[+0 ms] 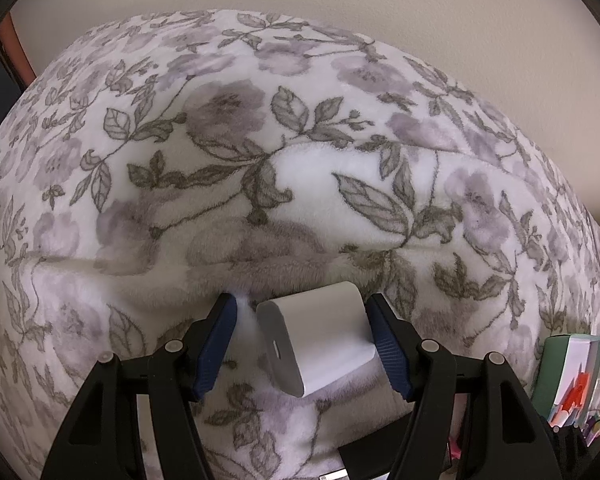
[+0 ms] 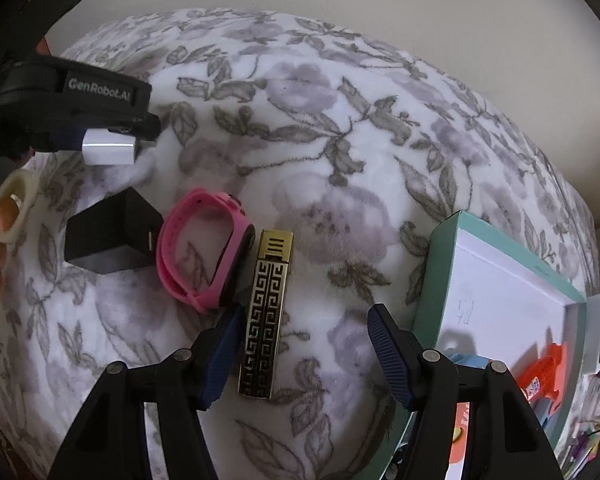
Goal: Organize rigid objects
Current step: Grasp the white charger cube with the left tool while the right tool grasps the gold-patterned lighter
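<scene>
A white charger block (image 1: 320,340) lies tilted on the flowered blanket (image 1: 260,140) between the fingers of my left gripper (image 1: 300,304). It leans on the right pad, and a strip of blanket shows between it and the left pad. In the right wrist view that left gripper (image 2: 116,136) stands at the upper left over the white block (image 2: 108,148). My right gripper (image 2: 304,316) is open just above the blanket. A gold-and-black patterned lighter (image 2: 266,312) lies between its fingers, close to the left one. A pink watch (image 2: 204,248) and a black charger block (image 2: 112,236) lie beyond it.
A teal box (image 2: 436,280) with a white inside stands at the right, with an orange item (image 2: 548,364) in it; the same box (image 1: 552,368) shows in the left wrist view. A whitish tape roll (image 2: 10,208) sits by a hand at the far left. A wall is behind the bed.
</scene>
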